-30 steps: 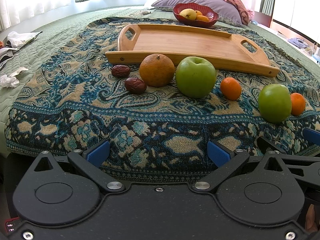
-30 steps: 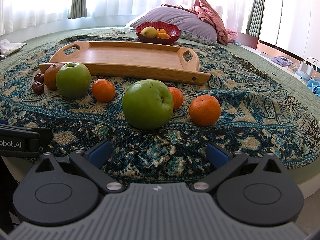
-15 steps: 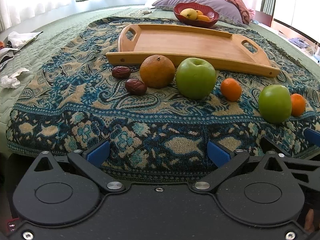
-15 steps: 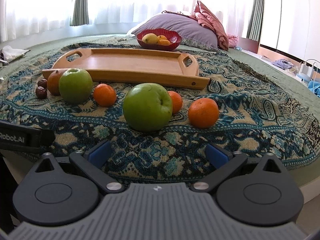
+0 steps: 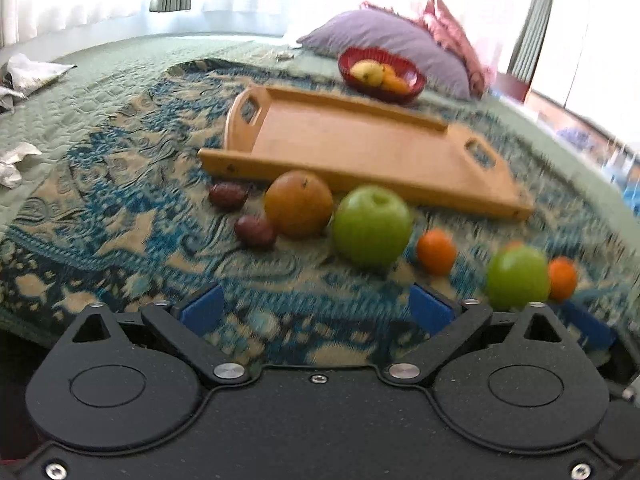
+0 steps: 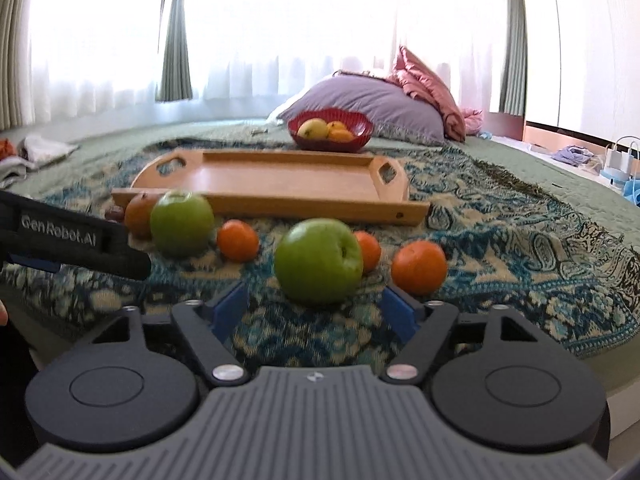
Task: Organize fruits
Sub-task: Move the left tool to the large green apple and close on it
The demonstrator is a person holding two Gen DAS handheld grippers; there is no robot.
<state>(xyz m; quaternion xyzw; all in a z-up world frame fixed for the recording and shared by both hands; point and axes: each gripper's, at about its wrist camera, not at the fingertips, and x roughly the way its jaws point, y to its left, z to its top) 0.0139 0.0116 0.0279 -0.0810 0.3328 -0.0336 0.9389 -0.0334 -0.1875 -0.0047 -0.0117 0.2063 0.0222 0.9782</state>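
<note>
Fruit lies on a patterned blue blanket in front of an empty wooden tray [image 5: 360, 140] [image 6: 280, 178]. In the left wrist view: two dark dates [image 5: 228, 195], a brownish orange [image 5: 298, 204], a green apple [image 5: 372, 226], a small tangerine [image 5: 436, 252], a second green apple [image 5: 518, 278]. My left gripper [image 5: 316, 312] is open and empty, short of the fruit. My right gripper [image 6: 316, 312] is open and empty, with the second green apple [image 6: 318, 260] just beyond its fingertips. Tangerines [image 6: 418, 266] lie beside that apple.
A red bowl [image 6: 330, 130] with yellow and orange fruit stands behind the tray, before a purple pillow [image 6: 368, 102]. Crumpled paper [image 5: 24, 76] lies on the green bedspread at left. The left gripper's body [image 6: 72, 240] shows at left in the right wrist view.
Both grippers have moved forward over the bed edge toward the fruit. The right gripper's view has tilted up, and its jaws have narrowed a little. No fruit has moved.
</note>
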